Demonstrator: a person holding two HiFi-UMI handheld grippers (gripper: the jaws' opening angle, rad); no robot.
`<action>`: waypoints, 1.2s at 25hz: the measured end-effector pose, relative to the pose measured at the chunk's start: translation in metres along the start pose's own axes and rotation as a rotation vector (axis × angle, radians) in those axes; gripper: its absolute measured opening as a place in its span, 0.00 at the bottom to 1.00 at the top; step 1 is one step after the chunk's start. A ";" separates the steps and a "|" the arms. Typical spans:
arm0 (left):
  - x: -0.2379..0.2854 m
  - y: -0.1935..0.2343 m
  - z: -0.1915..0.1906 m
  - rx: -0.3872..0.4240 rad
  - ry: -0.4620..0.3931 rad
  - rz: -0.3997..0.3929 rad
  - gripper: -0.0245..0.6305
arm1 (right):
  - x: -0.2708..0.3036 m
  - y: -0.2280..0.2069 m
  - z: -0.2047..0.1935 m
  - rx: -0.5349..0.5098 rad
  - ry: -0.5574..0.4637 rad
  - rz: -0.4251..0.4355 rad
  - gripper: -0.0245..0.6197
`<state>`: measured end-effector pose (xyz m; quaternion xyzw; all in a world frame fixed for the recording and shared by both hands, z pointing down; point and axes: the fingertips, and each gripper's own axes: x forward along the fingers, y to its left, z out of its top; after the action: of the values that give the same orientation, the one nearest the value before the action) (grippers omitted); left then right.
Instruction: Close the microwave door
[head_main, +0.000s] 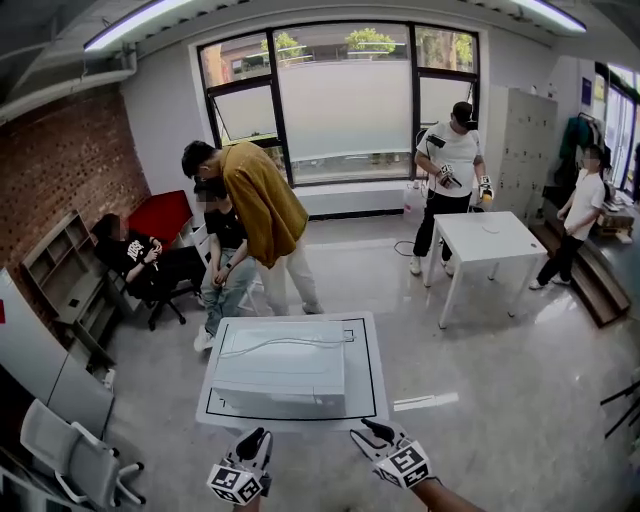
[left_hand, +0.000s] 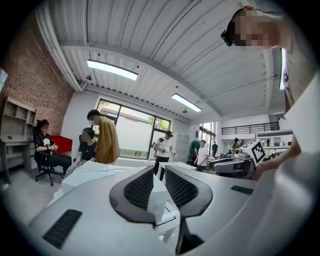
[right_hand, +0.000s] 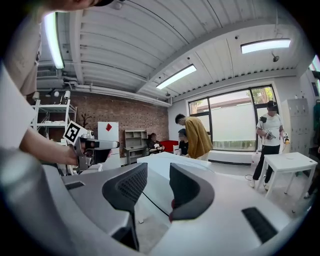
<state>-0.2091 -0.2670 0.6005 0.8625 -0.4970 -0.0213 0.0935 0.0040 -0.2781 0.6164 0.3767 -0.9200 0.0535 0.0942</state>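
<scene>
Nearest the camera, the left gripper (head_main: 254, 440) and right gripper (head_main: 374, 432) hover at the near edge of the worktop (head_main: 372, 405). The fingers of each are apart and hold nothing. The white microwave (head_main: 280, 362) sits on the worktop just beyond them. Farther off stands a white table (head_main: 490, 238).

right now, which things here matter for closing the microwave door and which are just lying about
For the job: white box-shaped microwave, the black-lined white table under it, left gripper and right gripper, both open.
Just lying about: small white square table, pale grey office chair, red sofa, open shelf unit by the brick wall.
</scene>
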 end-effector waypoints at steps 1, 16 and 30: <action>-0.005 0.000 -0.001 0.002 0.003 0.005 0.13 | 0.001 0.002 0.000 -0.001 0.000 0.005 0.26; -0.065 0.013 -0.024 -0.049 -0.010 0.117 0.13 | 0.014 0.019 -0.032 -0.004 0.050 0.053 0.26; -0.066 0.021 -0.024 -0.051 0.003 0.125 0.13 | 0.019 0.019 -0.031 0.006 0.043 0.048 0.26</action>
<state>-0.2569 -0.2172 0.6246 0.8271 -0.5489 -0.0267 0.1174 -0.0186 -0.2719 0.6497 0.3535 -0.9264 0.0665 0.1115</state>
